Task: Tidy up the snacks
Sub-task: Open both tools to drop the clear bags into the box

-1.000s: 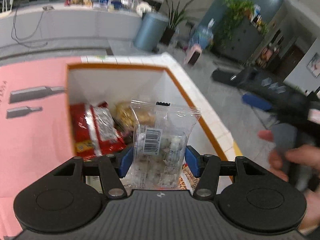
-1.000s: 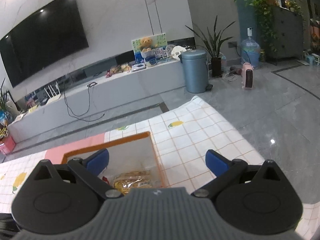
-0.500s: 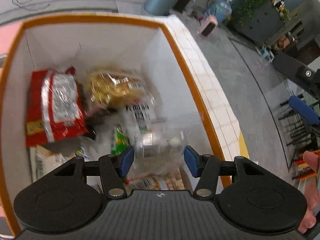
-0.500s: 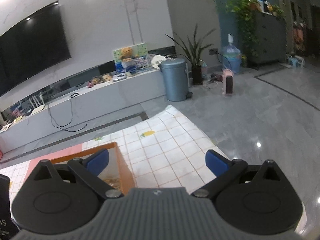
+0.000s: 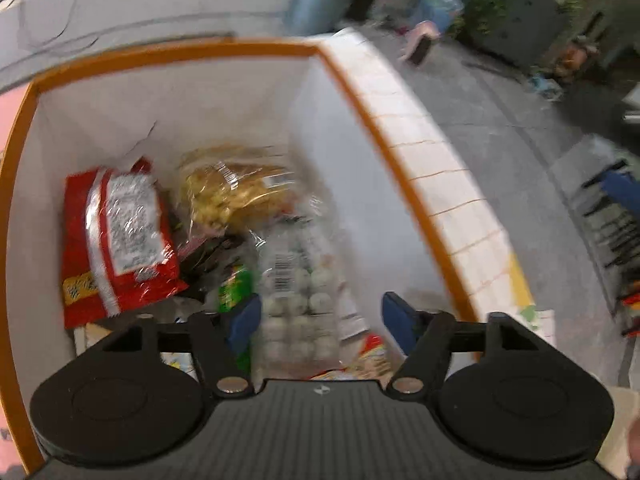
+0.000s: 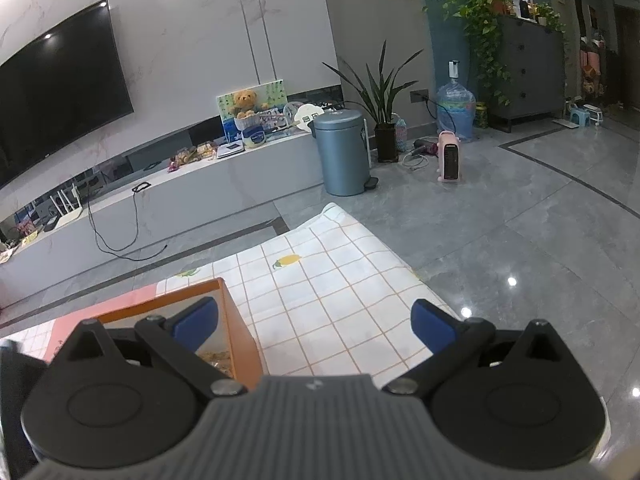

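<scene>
Where it lies, clear bag (image 5: 298,304), pale round sweets

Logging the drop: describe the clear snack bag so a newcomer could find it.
Look in the orange-rimmed box, near its right wall. The clear bag lies under the open left gripper, beside a red packet. Only it shows small white balls and a barcode.

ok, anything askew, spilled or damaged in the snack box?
Nothing spilled. The packets in the orange-rimmed box lie in a loose heap: red packet tilted against the left wall, clear bag of white sweets on top. The back wall shows a small crease.
</scene>
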